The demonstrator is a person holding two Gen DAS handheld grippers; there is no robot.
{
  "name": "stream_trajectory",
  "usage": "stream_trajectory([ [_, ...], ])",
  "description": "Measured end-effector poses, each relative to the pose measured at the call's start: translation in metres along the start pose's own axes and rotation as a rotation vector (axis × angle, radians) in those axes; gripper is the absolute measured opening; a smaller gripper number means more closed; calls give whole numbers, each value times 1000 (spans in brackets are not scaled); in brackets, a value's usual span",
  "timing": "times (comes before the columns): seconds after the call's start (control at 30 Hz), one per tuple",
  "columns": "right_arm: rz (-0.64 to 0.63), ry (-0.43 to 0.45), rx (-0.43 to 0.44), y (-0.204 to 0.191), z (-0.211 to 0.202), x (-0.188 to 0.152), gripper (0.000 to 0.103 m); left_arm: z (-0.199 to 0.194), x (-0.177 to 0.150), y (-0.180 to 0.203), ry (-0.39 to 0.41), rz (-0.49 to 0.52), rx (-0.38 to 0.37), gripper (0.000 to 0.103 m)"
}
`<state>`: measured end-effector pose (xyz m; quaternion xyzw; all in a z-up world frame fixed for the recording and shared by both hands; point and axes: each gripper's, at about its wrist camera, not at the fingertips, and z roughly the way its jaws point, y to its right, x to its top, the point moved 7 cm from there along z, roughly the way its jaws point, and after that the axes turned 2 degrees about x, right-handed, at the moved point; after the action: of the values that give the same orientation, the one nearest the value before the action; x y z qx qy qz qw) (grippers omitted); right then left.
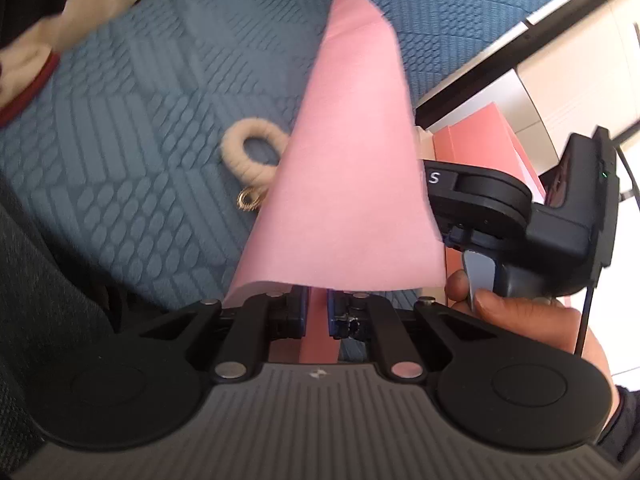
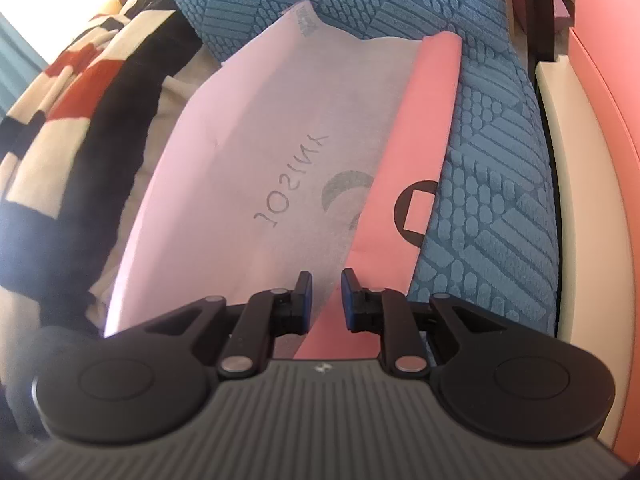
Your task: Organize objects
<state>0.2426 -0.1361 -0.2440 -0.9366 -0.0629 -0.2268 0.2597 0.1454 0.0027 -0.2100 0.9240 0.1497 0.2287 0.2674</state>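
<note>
My left gripper (image 1: 317, 308) is shut on the edge of a pink fabric bag (image 1: 348, 160), which rises from the blue pads and curls over them. The same pink bag (image 2: 256, 152) fills the right wrist view, pale side up with grey mirrored lettering and a darker pink strip (image 2: 404, 176) along its right edge. My right gripper (image 2: 326, 296) hovers just above the bag with its jaws a little apart and nothing between them. The right gripper's body (image 1: 520, 216) also shows at the right of the left wrist view, held by a hand.
A blue textured cover (image 1: 140, 140) lies under everything. A cream cord loop with a gold ring (image 1: 252, 152) rests on it. A red, black and cream knitted cloth (image 2: 68, 120) lies at the left. Pink boxes (image 1: 488, 140) and a cream ledge (image 2: 576, 184) stand at the right.
</note>
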Motion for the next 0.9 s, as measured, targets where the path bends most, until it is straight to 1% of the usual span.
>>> stream_trajectory([
  [0.07,18,-2,6,1,1,1,16,1,-1,4,12,35,9,9],
  [0.17,49,-5,21,3,1,0,16,-1,-2,16,21,84,18,9],
  [0.2,54,-5,24,4,0,0,16,-11,2,8,29,93,21,9],
  [0.27,56,-5,26,3,1,0,16,-14,4,5,50,103,23,9],
  [0.33,52,-7,25,2,1,0,16,-17,4,4,64,98,3,9],
  [0.37,51,-7,26,2,1,0,16,-12,14,0,66,96,-9,9],
  [0.4,53,-7,26,2,2,0,16,-10,18,3,67,98,-15,9],
  [0.43,55,-7,27,2,2,0,16,-8,16,5,65,103,-17,9],
  [0.47,61,-8,30,2,2,0,16,-10,8,8,60,107,-19,9],
  [0.57,79,-8,39,4,2,0,16,0,4,12,41,123,-23,9],
  [0.6,83,-8,41,5,2,0,16,6,6,13,37,136,-17,9],
  [0.63,86,-8,43,5,2,0,16,8,0,13,32,146,-12,9],
  [0.73,94,-8,47,7,2,0,16,21,-6,13,0,176,-1,9],
  [0.9,74,-2,37,6,1,0,16,35,-13,11,-36,209,49,9],
])
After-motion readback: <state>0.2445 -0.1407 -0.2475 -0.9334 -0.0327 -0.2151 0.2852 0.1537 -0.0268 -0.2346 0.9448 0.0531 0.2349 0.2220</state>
